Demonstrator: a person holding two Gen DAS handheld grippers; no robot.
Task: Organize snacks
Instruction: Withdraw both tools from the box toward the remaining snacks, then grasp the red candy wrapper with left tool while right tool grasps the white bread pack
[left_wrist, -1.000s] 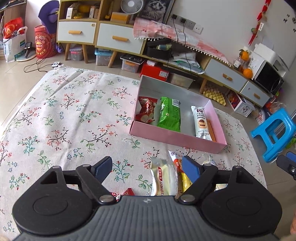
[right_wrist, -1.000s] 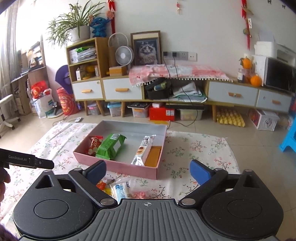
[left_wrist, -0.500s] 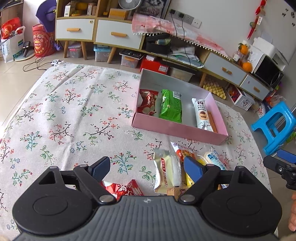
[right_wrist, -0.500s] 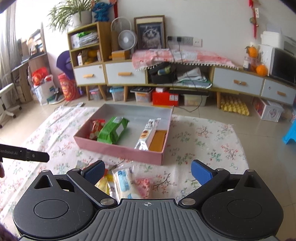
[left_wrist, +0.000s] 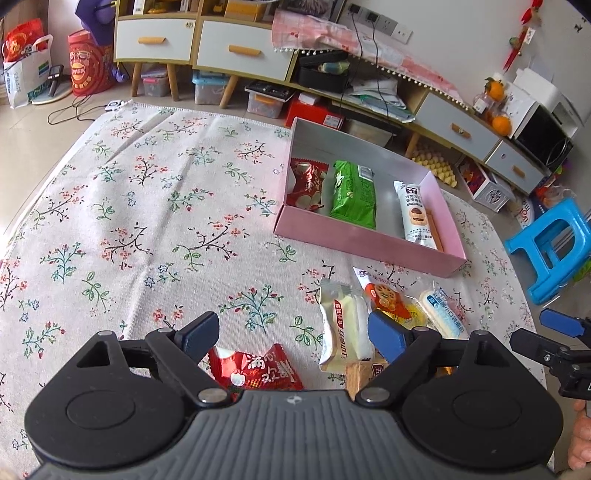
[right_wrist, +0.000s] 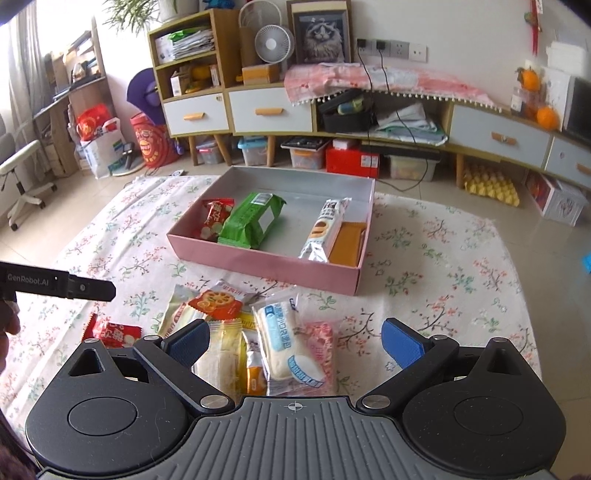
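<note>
Left gripper: jaws spread wide, holding nothing, positioned above the floral cloth with a red snack packet lying flat below and between its fingers. Right gripper: jaws likewise spread wide and empty, positioned above the loose snack pile; a white-and-blue packet lies between its fingers.

Pink box: rests on the cloth beyond both grippers, open at the top. Contents, left to right in the right wrist view: small red packet, green packet, long white packet with biscuit print, orange wafer bar against the right wall. The white packet and the wafer bar touch.

Loose snacks on the cloth, just in front of the box: cream packet, orange packet with lotus-root print, yellow packet, pink packet. These overlap one another; the red snack packet lies apart, to their left
</note>
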